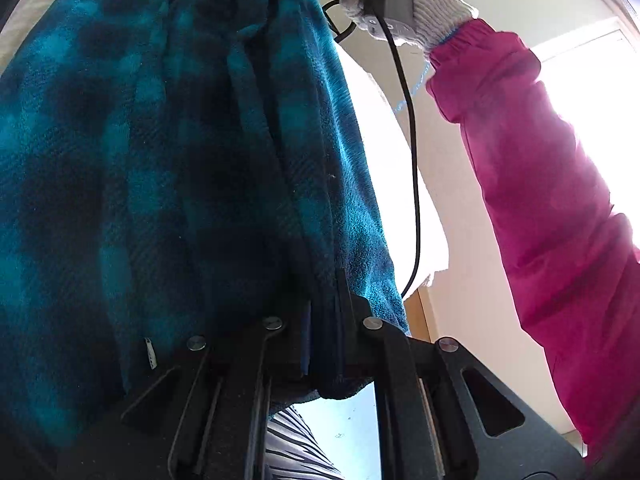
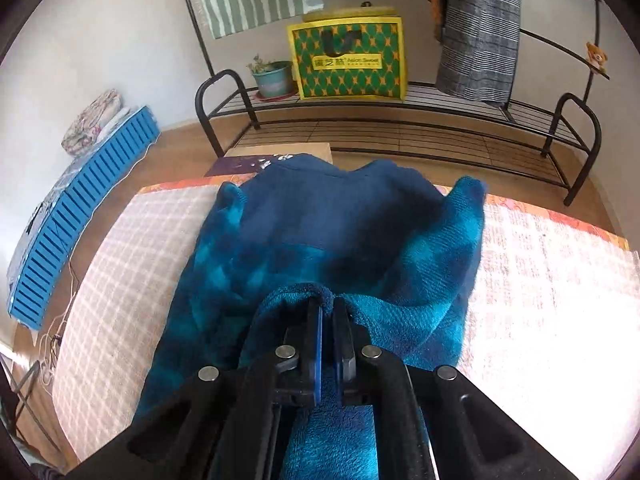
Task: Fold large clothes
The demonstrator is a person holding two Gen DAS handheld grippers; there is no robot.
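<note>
Checked pale cloth surface [image 2: 132, 264] lies under the teal-and-navy plaid fleece garment [image 2: 320, 248]; right gripper [image 2: 327, 312] and left gripper [image 1: 324, 308] each pinch fleece. Black metal rack [image 2: 400, 128] stands beyond the right gripper.

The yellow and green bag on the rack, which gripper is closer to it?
Likely the right. The right gripper faces the yellow and green bag across the blue fleece garment; the left gripper points upward, no bag in its view.
</note>
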